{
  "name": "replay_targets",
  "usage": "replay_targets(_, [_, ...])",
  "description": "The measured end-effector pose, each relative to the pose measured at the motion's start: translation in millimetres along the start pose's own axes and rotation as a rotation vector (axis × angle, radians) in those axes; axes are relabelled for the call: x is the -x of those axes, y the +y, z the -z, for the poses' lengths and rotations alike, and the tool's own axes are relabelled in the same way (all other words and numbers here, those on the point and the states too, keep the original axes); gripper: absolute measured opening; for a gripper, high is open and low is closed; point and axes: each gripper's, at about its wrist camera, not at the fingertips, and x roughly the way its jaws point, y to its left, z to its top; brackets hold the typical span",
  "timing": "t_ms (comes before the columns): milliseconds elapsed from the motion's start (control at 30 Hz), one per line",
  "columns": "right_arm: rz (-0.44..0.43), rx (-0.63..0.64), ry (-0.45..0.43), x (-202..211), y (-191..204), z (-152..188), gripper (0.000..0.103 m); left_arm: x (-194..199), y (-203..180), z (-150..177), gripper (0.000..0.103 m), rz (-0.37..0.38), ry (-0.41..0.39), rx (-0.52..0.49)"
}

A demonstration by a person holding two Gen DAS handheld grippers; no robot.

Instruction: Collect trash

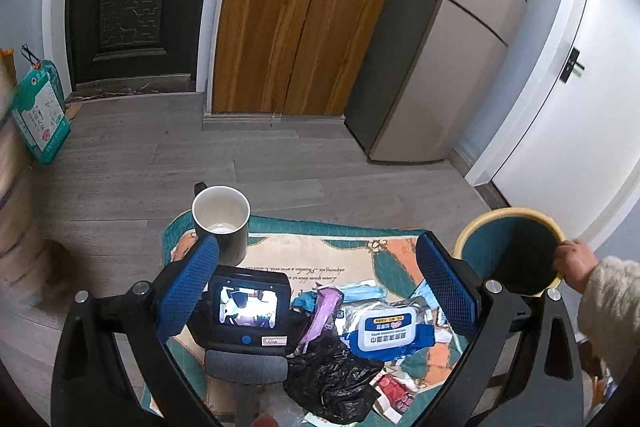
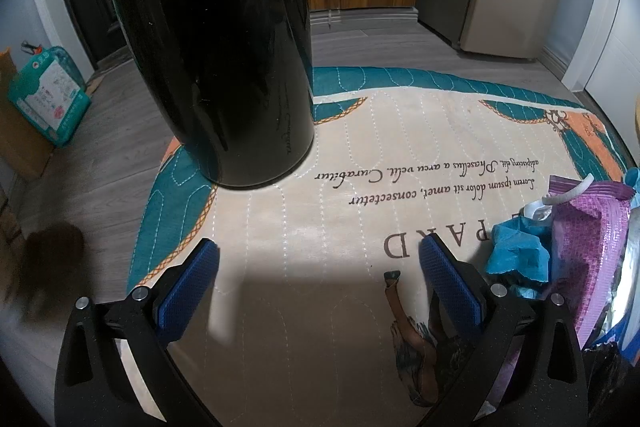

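A pile of trash lies on the patterned mat (image 1: 340, 263): a blue-and-white wet-wipe pack (image 1: 386, 333), a crumpled black plastic bag (image 1: 332, 383), a purple wrapper (image 1: 320, 315) and a blue face mask (image 1: 364, 295). My left gripper (image 1: 320, 279) hovers open above the pile, holding nothing. The right gripper's screen unit (image 1: 248, 311) sits below it at the left. My right gripper (image 2: 320, 279) stands open low over bare mat (image 2: 300, 227). The purple wrapper (image 2: 592, 227) and crumpled blue paper (image 2: 516, 247) lie just right of its right finger.
A black mug (image 1: 220, 223) with a white inside stands at the mat's far left corner, looming large as the mug (image 2: 224, 67) ahead of the right gripper. A hand (image 1: 574, 263) in a cream sleeve holds a yellow-rimmed bin (image 1: 508, 251) at the right. Wooden cabinet (image 1: 304, 11), fridge (image 1: 432, 67) and doors stand beyond.
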Motion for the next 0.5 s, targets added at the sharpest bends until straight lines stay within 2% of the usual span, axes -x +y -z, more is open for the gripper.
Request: replay_targets(500, [-0.002, 0.0, -0.001, 2, -1, -1, 0.099, -54, -27, 5, 0.097, -0.049, 0.112, -0.09])
